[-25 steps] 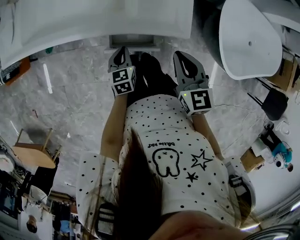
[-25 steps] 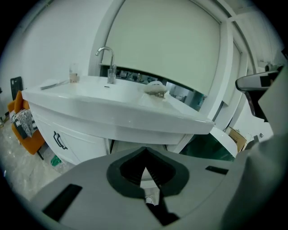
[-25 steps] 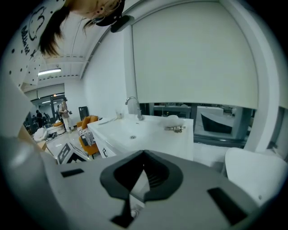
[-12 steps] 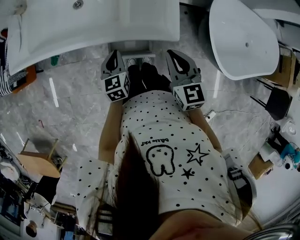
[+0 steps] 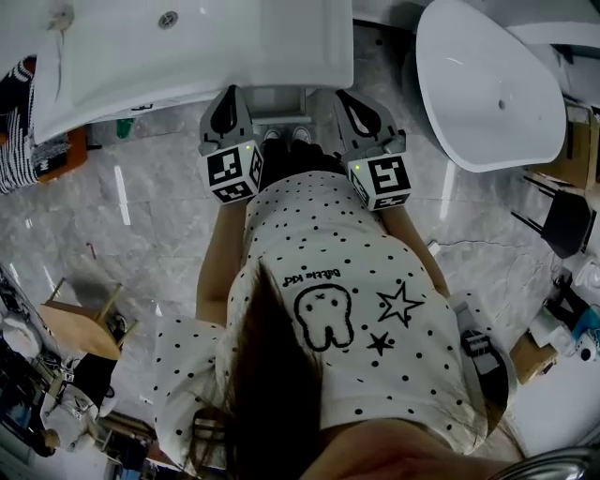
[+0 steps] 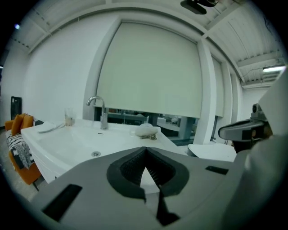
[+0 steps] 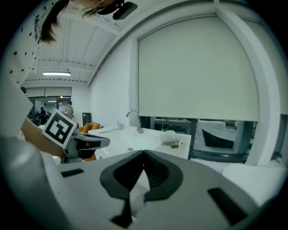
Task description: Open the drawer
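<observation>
Head view, with both gripper views. A person in a polka-dot shirt (image 5: 347, 309) stands on a marble floor (image 5: 141, 234), facing the near edge of a white washbasin counter (image 5: 187, 56).

The left gripper (image 5: 228, 92) and the right gripper (image 5: 345, 95) are held side by side and apart. Their tips are at the counter's near edge and point away from the body. Each carries a marker cube: the left cube (image 5: 234, 171) and the right cube (image 5: 384, 181).

Left gripper view: the jaws are clenched, with the dark pads meeting at the tip and nothing between them. Right gripper view: the jaws are likewise clenched and grasp nothing. Both views look over the counter top.

The drawer cannot be identified with certainty. A grey cabinet front (image 5: 274, 101) shows under the counter's near edge, between the two grippers. No view shows either gripper touching it.

On the counter, the basin drain (image 5: 168, 18) lies left of centre and a chrome faucet (image 6: 101, 111) stands at the far side. A clear tumbler (image 6: 69, 116) stands to the left of the faucet, and a white rounded object (image 6: 147, 130) rests near the far right corner. A pale roller blind (image 6: 153, 72) covers the window behind.

To the right of the counter stands a white oval tub (image 5: 487, 84). At the near left is a wooden stool (image 5: 80, 323), and an orange cushion (image 6: 22, 122) lies at the counter's left end.
</observation>
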Demonstrator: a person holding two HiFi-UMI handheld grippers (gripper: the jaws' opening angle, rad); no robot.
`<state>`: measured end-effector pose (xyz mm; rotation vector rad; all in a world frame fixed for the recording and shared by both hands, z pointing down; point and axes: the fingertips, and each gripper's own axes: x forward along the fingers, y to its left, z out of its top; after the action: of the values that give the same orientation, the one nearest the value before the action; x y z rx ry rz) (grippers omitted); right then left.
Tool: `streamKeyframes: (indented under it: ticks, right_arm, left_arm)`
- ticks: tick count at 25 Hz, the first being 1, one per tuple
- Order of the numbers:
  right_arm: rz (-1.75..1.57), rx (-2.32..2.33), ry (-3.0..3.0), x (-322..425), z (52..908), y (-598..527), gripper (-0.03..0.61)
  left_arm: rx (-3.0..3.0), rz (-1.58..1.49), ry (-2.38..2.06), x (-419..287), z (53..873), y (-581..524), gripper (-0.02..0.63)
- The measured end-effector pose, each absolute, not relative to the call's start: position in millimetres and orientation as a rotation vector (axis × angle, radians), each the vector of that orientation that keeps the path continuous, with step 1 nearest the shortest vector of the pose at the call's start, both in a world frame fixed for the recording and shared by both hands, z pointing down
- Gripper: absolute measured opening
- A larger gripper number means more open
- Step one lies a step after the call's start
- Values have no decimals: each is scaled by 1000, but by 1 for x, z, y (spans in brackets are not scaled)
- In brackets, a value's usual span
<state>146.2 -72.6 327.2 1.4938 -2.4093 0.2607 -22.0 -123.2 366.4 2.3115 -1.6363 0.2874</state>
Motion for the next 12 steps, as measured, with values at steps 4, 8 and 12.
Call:
streamKeyframes:
  ticks: [4,8,12]
  right_arm:
    - [242,1511,-2425,155,321,-74,12]
    - [207,1508,-2443,154,316,-77,12]
    - [145,1491,-2453,157,311,-76,12]
  left_arm:
    - [2370,198,-1645,-10,330,-118,5]
    - [2408,130,-1662,-8,303,-109,5]
    - [2427,101,-1658,-1,294,-94,5]
